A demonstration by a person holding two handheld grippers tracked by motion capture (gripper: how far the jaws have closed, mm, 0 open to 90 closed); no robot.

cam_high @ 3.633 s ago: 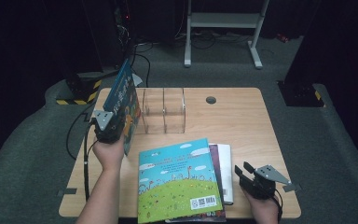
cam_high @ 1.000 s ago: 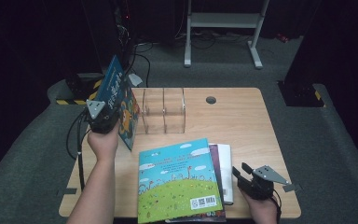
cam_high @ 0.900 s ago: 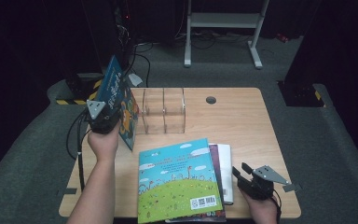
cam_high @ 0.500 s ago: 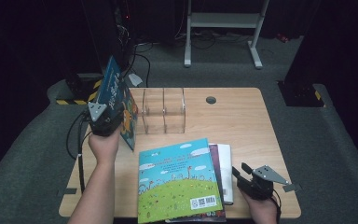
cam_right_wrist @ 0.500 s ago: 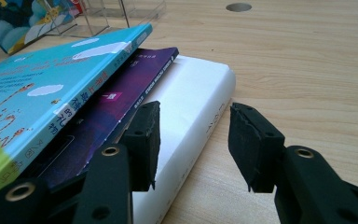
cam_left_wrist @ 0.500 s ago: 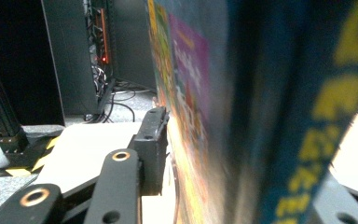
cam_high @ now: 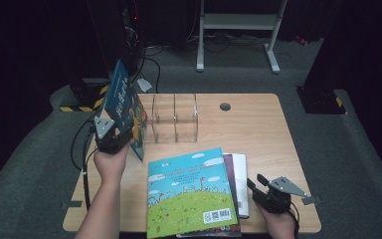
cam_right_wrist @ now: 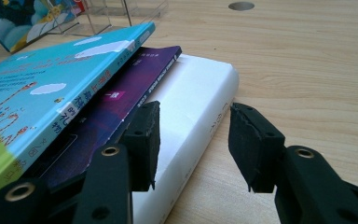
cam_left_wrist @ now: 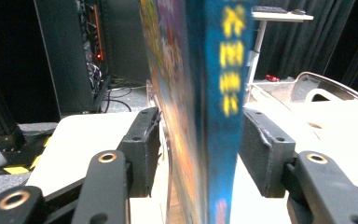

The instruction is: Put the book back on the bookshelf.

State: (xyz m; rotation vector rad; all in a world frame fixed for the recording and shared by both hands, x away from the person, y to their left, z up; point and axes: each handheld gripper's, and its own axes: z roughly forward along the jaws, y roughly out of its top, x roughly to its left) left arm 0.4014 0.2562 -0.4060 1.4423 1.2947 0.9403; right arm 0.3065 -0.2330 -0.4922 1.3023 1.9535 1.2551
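Left gripper [cam_high: 110, 135], left of centre in the high view, has just been opening its jaws; one blue book [cam_left_wrist: 205, 93] stands upright between the pads, gaps on both sides. Its yellow spine lettering is too blurred to read. Beside it sits one clear rack [cam_high: 174, 117]. Right gripper [cam_high: 271, 196], lower right, hangs half open beside a stack of three books [cam_high: 194, 194].

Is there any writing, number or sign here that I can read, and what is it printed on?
None can be read for sure.
Blue upright book spine: yellow characters, blurred.
Sky-and-meadow book cover: small print and a QR code, too small.
Purple book spine: tiny white lettering, unreadable.
White book: faint marks, unreadable.
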